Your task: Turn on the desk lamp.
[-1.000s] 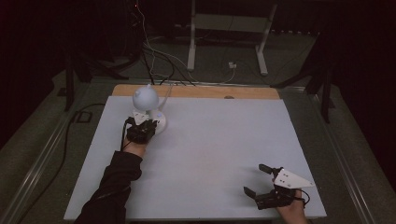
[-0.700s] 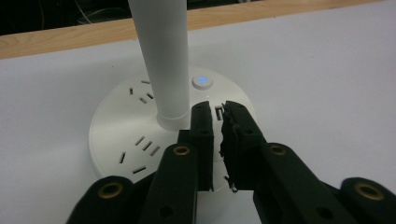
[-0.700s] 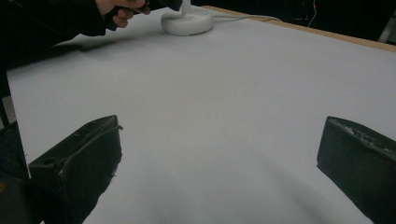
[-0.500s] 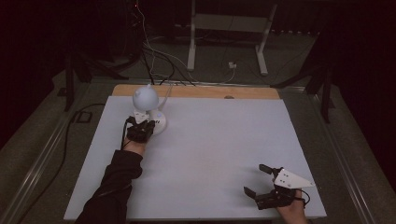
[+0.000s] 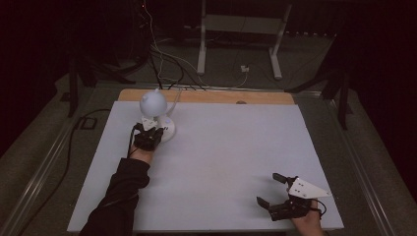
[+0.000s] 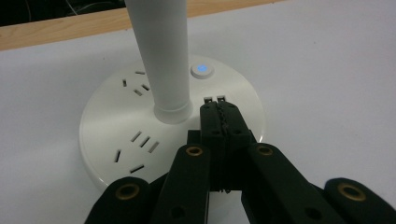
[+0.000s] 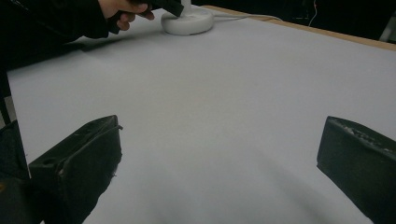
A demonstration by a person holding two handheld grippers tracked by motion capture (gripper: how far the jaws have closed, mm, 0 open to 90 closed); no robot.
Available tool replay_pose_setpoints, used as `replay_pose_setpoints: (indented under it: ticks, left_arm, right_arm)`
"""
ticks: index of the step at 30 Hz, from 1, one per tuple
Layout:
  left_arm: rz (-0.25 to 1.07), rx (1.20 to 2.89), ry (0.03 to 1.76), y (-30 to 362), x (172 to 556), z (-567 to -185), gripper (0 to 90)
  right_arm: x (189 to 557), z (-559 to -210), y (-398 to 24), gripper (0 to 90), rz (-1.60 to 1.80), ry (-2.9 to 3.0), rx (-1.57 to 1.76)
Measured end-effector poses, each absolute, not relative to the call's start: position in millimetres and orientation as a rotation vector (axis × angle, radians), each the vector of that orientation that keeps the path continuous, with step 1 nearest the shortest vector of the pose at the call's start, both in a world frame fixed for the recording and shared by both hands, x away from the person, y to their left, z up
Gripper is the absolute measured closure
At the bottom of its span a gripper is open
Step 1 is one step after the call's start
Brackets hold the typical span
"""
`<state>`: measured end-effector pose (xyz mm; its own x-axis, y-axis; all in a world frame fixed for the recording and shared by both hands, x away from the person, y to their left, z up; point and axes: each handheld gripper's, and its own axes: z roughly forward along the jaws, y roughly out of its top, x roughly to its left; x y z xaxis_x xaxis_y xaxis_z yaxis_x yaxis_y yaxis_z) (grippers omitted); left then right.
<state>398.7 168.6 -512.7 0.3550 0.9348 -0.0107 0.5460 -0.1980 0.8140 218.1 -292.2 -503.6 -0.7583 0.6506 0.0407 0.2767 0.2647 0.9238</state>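
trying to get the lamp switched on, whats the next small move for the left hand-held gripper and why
Probably nudge the shut left hand-held gripper forward and slightly left onto the round blue-lit button. Its tips rest over the lamp base just short of the button, beside the white stem.

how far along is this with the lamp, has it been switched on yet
Done: the left gripper, jaws closed, has reached the lamp base. In hand: its tips sit just short of the blue-lit button. Whether the lamp head is lit is unclear. The right gripper rests open, idle.
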Motion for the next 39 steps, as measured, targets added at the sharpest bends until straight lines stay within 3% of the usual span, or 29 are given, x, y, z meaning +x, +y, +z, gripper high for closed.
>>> replay_pose_setpoints:
  ticks: [28,39]
  left_arm:
    - [0.672,1.896,1.279,165.4,397.8,-513.4,90.0]
    - [0.635,1.816,1.265,167.6,389.8,-497.7,90.0]
  right_arm:
    - [218.8,-504.8,-291.7,0.0,1.49,2.2,0.858]
    - [219.2,-504.2,-293.4,0.0,1.501,2.192,0.86]
